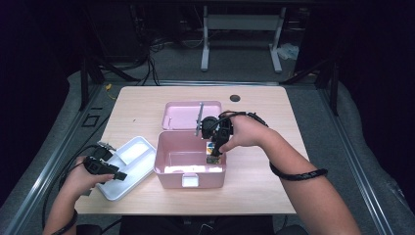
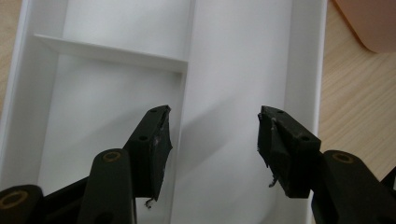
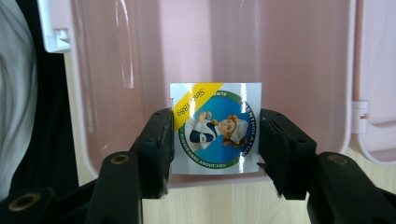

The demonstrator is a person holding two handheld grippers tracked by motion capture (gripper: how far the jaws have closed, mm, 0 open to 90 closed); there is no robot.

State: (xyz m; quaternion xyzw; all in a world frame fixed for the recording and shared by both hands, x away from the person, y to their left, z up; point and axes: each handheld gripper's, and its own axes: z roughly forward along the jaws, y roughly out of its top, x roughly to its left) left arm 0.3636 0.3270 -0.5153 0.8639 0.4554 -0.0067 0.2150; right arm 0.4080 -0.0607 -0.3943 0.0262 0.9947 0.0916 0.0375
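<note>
A: Right gripper view has what between the jaws?

B: A small square box with a blue, green and yellow printed label (image 3: pixel 215 129), clamped on both sides by the right gripper (image 3: pixel 214 140), over the open pink plastic case (image 3: pixel 289 60).

A: And the left gripper (image 2: pixel 212 135)?

B: Jaws spread apart, gripping nothing; the white plastic divided tray (image 2: pixel 243 56) lies just beyond and beneath them, on the light wooden table (image 2: pixel 359 88)

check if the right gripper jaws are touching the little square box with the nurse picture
Touching. In the right gripper view, the right gripper has both jaws pressed against opposite sides of the small box, no gap.
</note>
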